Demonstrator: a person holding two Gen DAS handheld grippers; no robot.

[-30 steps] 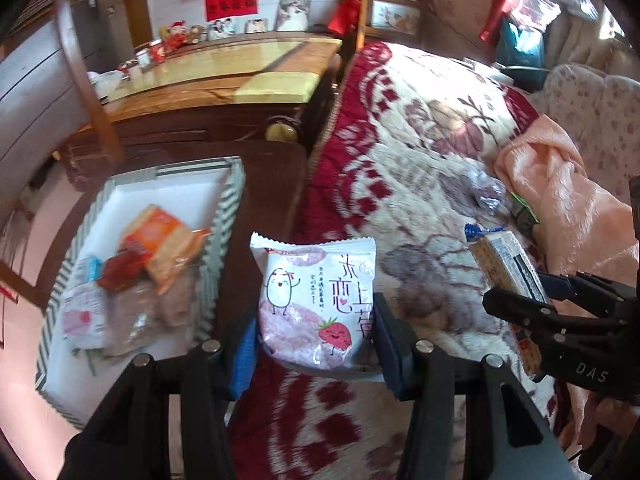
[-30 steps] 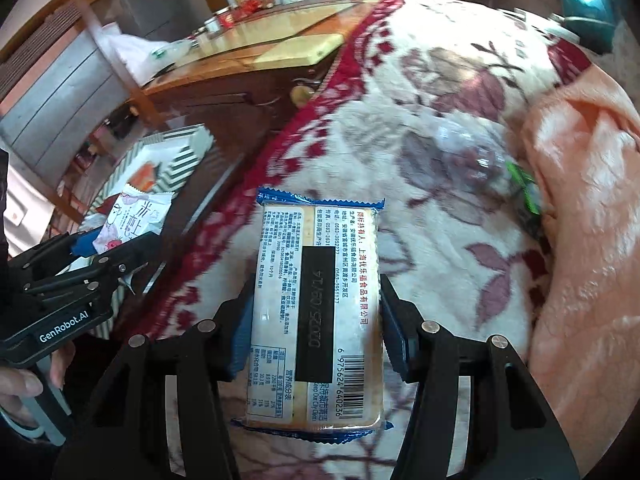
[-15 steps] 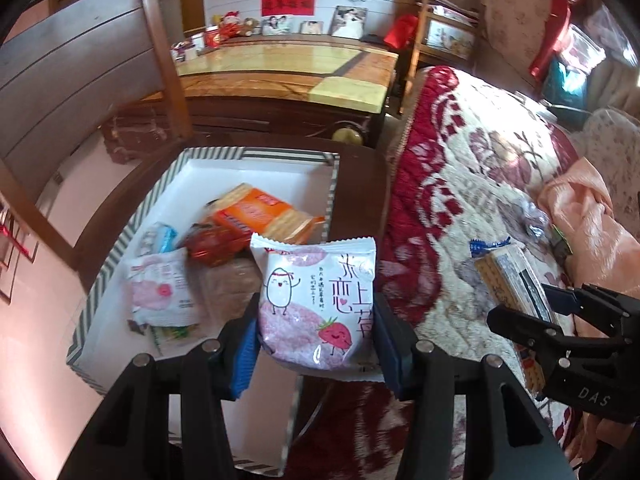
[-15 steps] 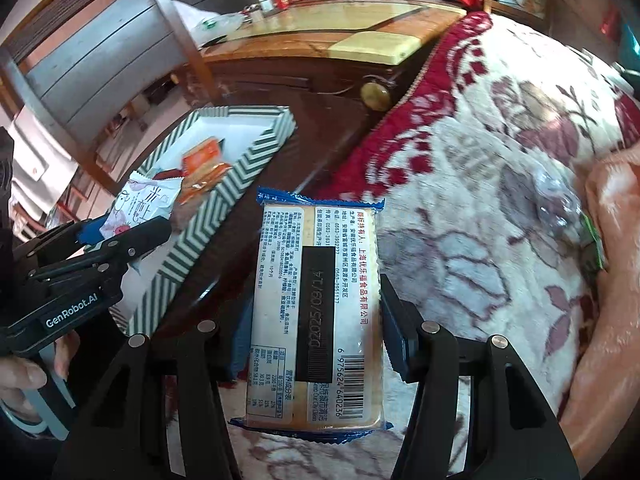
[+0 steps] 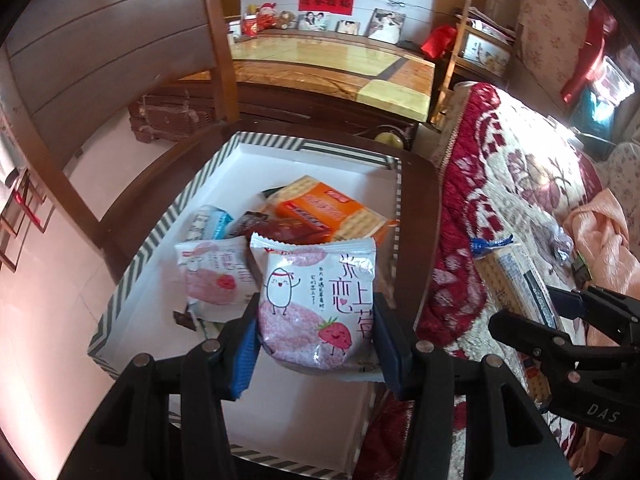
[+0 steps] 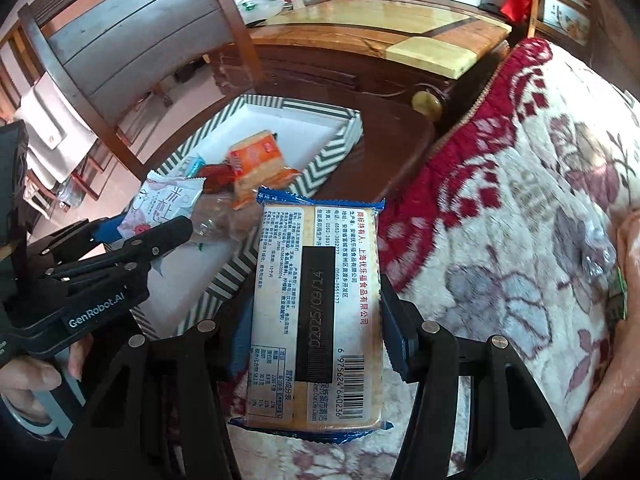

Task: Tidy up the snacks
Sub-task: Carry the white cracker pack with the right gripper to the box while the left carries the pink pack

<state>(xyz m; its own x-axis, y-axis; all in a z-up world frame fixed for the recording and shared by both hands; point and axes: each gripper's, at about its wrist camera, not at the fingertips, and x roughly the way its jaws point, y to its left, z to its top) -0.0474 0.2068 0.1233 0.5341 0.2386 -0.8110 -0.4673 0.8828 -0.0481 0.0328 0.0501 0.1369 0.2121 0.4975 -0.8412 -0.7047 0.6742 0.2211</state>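
The striped tray [image 5: 132, 276] lies at ten o'clock, half full. The left claw [image 5: 316, 336] grips a strawberry pouch [image 5: 320, 300] above it; the right claw [image 6: 316, 320] grips a cracker pack [image 6: 316, 300]. Best release each low over bare tray floor.

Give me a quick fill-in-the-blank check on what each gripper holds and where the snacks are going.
1. The left gripper is shut on a white and pink ____ pouch printed with a strawberry.
2. The right gripper clamps a flat ____ pack with blue ends.
3. The striped tray already holds an ____ cracker pack.

Missing words: snack; cracker; orange
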